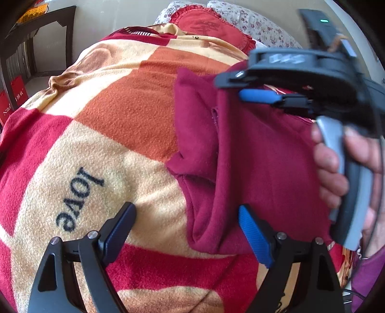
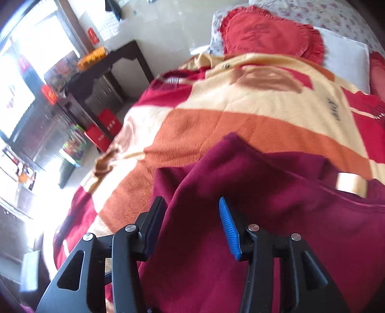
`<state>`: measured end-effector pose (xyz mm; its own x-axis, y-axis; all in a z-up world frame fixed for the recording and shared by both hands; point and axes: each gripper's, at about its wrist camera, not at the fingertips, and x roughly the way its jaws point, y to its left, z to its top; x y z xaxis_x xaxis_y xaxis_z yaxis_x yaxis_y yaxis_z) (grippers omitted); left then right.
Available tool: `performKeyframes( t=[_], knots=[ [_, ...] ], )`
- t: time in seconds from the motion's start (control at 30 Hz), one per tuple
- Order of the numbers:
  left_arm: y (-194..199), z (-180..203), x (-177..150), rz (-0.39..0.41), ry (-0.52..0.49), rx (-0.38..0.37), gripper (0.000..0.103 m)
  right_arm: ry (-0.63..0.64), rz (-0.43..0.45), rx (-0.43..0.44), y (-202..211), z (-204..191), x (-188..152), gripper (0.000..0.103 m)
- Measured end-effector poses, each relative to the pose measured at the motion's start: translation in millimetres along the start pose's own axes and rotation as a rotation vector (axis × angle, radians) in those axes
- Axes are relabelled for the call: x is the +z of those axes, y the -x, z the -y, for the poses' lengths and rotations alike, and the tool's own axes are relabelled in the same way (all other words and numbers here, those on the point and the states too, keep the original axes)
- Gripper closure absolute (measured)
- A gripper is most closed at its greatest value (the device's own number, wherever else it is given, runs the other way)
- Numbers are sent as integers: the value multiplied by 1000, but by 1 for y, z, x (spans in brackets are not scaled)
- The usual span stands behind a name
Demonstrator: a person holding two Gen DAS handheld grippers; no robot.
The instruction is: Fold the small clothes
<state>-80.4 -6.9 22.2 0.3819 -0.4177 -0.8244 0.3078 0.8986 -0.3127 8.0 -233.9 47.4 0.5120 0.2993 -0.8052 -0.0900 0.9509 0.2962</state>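
Observation:
A dark red fleece garment lies partly folded on a checked blanket on a bed. My left gripper is open and empty, its fingers spread over the garment's near left edge. My right gripper shows in the left wrist view at the upper right, held by a hand, above the garment's far part. In the right wrist view the garment fills the lower right, and my right gripper is open with a raised fold of the cloth between its fingers.
The blanket is red, orange and cream. A red heart-shaped cushion and floral pillows lie at the head of the bed. A dark wooden table and red bags stand left of the bed.

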Motion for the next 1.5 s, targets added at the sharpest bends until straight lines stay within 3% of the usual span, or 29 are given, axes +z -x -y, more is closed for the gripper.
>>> performKeyframes(
  t=[0.03,0.07,0.2,0.33,0.4,0.43,0.47,0.53,0.7,0.83,0.9,0.97,1.03,1.2,1.23,1.27,1.3,1.37,1.43,1.5],
  knots=[
    [1,0,0,-1,1,-5,13,4,-27,-27,-10,-3,-1,80],
    [3,-2,1,1,6,-14,13,0,-33,-41,-16,-4,0,103],
    [3,-9,1,12,36,-40,13,23,38,-18,-9,-19,1,103],
    [1,-7,1,12,26,-21,13,22,-39,-31,-34,-14,-5,103],
    [1,-7,2,11,24,-20,13,30,-31,-23,-29,-15,-5,103],
    [0,-7,2,13,26,-21,13,36,-26,-15,-23,-17,-4,99],
    [0,-7,2,14,27,-20,13,43,-30,-4,-19,-20,-2,80],
    [-1,-6,1,17,27,-16,13,73,-47,-6,-17,-30,-1,67],
    [-4,-1,1,16,25,-13,13,218,-104,-159,-40,-61,-9,59],
    [-4,1,0,17,22,-3,13,269,-100,-223,-53,-67,-17,55],
    [-5,3,0,15,16,7,12,277,-84,-236,-50,-64,-18,69],
    [-5,7,0,16,10,16,11,251,-72,-211,-39,-55,-17,93],
    [-5,12,3,22,2,24,11,188,-58,-133,-23,-42,-15,100],
    [-4,29,16,68,-24,-7,12,30,5,63,21,-13,-12,102],
    [-7,32,19,68,-25,-23,14,8,14,93,28,-8,-12,102],
    [-10,36,21,62,-25,-53,25,-7,18,111,32,-4,-12,102],
    [-13,39,23,51,-26,-72,47,-19,18,121,35,0,-12,102],
    [-19,47,25,25,-45,-88,66,-28,5,129,37,4,-15,102],
    [-18,51,25,36,-53,-98,73,-22,-19,114,37,4,-17,97],
    [-14,50,25,44,-51,-112,76,-8,-26,78,37,1,-15,81]
  ],
)
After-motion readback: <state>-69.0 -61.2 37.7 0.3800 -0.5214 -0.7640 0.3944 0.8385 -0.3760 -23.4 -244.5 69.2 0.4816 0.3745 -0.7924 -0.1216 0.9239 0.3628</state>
